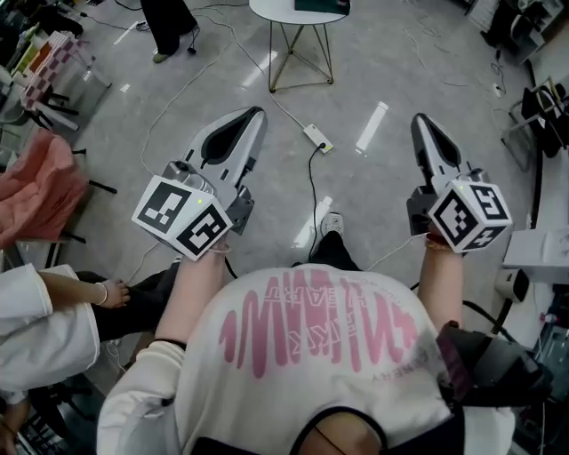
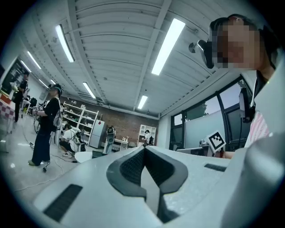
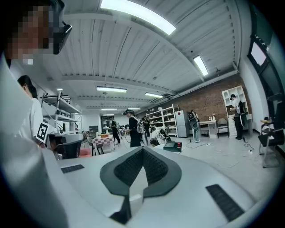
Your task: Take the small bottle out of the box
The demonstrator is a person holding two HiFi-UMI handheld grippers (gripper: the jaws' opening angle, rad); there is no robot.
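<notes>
No box and no small bottle show in any view. In the head view my left gripper (image 1: pixel 256 113) is held out over the grey floor, jaws together, with nothing between them. My right gripper (image 1: pixel 418 118) is raised at the same height on the right, also shut and empty. The left gripper view looks across a room toward shelves, and the left gripper (image 2: pixel 143 149) has its dark pads meeting at the tip. In the right gripper view, the right gripper (image 3: pixel 142 149) likewise shows its pads closed on each other.
A round white table (image 1: pixel 298 11) on thin gold legs stands ahead. A power strip (image 1: pixel 317 137) and its cables lie on the floor between the grippers. A seated person's white sleeve (image 1: pixel 44 311) and a pink cloth (image 1: pixel 36 187) are at the left. Other people stand among shelves (image 3: pixel 162 118).
</notes>
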